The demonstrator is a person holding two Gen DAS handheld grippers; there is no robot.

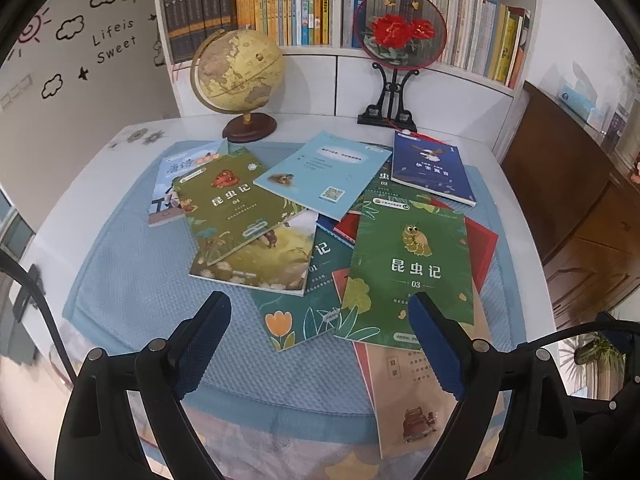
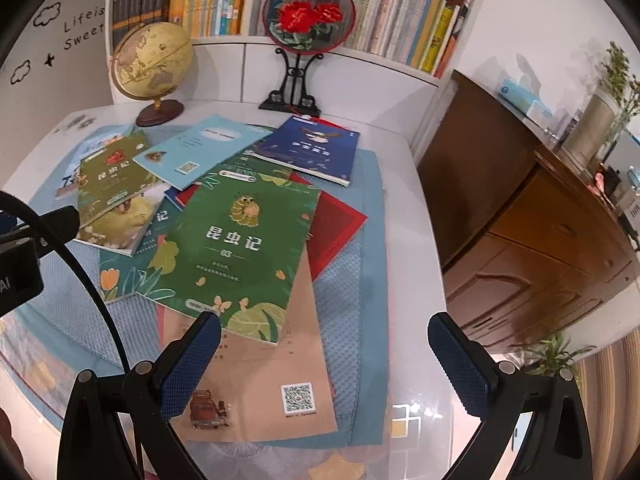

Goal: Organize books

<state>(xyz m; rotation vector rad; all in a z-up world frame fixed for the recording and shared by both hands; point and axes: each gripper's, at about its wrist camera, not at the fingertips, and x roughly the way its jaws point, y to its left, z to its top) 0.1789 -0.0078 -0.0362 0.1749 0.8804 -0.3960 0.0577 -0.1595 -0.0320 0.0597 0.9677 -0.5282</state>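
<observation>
Several thin books lie scattered and overlapping on a blue mat (image 1: 132, 280) (image 2: 352, 280). A green book marked 03 (image 1: 412, 268) (image 2: 240, 244) lies on top at the near right, over a tan book (image 1: 404, 396) (image 2: 256, 376) and a red book (image 1: 486, 248) (image 2: 336, 224). An olive book marked 01 (image 1: 232, 200) (image 2: 110, 182), a light blue book (image 1: 324, 174) (image 2: 200, 148) and a dark blue book (image 1: 432, 166) (image 2: 312, 148) lie farther back. My left gripper (image 1: 320, 320) hovers open above the pile's near edge. My right gripper (image 2: 324, 338) hangs open over the tan book, holding nothing.
A globe (image 1: 236, 76) (image 2: 152, 64) and a round embroidered fan on a black stand (image 1: 400, 28) (image 2: 310, 12) stand at the back of the white table (image 1: 80, 208). Behind them are bookshelves (image 1: 472, 36). A brown wooden cabinet (image 2: 520, 220) stands to the right.
</observation>
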